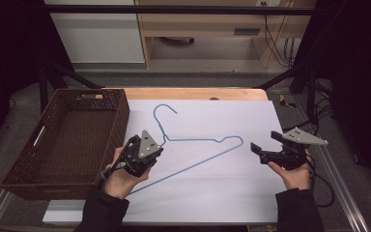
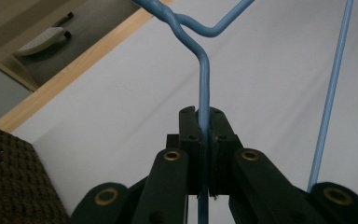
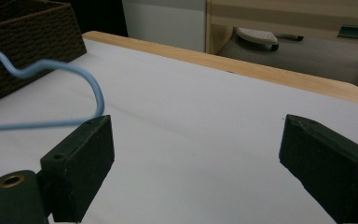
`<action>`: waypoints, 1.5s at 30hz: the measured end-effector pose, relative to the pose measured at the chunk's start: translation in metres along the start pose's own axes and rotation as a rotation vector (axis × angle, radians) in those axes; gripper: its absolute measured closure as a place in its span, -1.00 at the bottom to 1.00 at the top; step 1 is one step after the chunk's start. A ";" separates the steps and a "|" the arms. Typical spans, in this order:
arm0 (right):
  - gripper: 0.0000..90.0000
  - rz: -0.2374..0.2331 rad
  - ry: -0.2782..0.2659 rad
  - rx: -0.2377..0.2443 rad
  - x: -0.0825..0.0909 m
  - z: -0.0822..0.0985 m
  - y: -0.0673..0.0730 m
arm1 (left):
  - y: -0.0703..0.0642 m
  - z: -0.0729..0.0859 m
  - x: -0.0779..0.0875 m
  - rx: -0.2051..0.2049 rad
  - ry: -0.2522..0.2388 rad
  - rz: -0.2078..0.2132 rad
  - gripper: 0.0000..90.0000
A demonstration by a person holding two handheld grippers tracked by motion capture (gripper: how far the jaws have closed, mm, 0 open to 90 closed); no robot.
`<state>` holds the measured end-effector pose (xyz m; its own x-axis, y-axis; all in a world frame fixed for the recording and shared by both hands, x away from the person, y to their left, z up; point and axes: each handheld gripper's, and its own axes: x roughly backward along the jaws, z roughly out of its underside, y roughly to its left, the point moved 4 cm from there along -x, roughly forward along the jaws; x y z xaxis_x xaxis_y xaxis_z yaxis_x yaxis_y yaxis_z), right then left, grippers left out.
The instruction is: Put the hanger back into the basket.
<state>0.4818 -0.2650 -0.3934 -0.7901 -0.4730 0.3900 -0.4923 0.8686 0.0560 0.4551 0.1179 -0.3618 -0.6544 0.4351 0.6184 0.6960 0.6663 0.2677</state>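
Left gripper (image 1: 150, 155): jaws clamped tight on the wire of the blue hanger (image 1: 200, 153), just below the twisted neck, as the left gripper view (image 2: 203, 140) shows.

Right gripper (image 1: 260, 149): jaws spread wide, nothing between them; they stand just beside the hanger's right shoulder bend without touching it. In the right gripper view (image 3: 193, 158) the bend (image 3: 93, 91) curves past the left jaw.

Hanger: over the middle of the white sheet (image 1: 212, 193), hook (image 1: 162, 113) toward the far edge, long bottom wire slanting down toward the person's left sleeve.

Basket (image 1: 29, 166): brown woven, on the left, its right wall near the left gripper and the hook.

Open room: bare sheet ahead of and right of the hanger; wooden table edge (image 1: 193, 93) at the far side; metal rail (image 1: 340, 188) along the right side, near the right hand.
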 end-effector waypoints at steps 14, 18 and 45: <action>-0.82 -0.027 -0.007 0.027 -0.003 0.003 0.004 | 0.035 -0.025 0.045 0.020 -0.057 -0.099 0.93; -0.85 -0.030 -0.010 0.027 -0.004 0.004 0.005 | 0.049 -0.029 0.054 0.037 -0.073 -0.132 0.93; -0.91 -0.064 -0.023 0.028 -0.004 0.009 0.015 | 0.148 -0.005 0.081 0.184 -0.073 -0.349 0.93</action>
<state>0.4746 -0.2513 -0.4022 -0.7645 -0.5314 0.3649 -0.5523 0.8318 0.0543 0.5062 0.2487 -0.2687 -0.8660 0.2014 0.4577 0.3682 0.8761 0.3112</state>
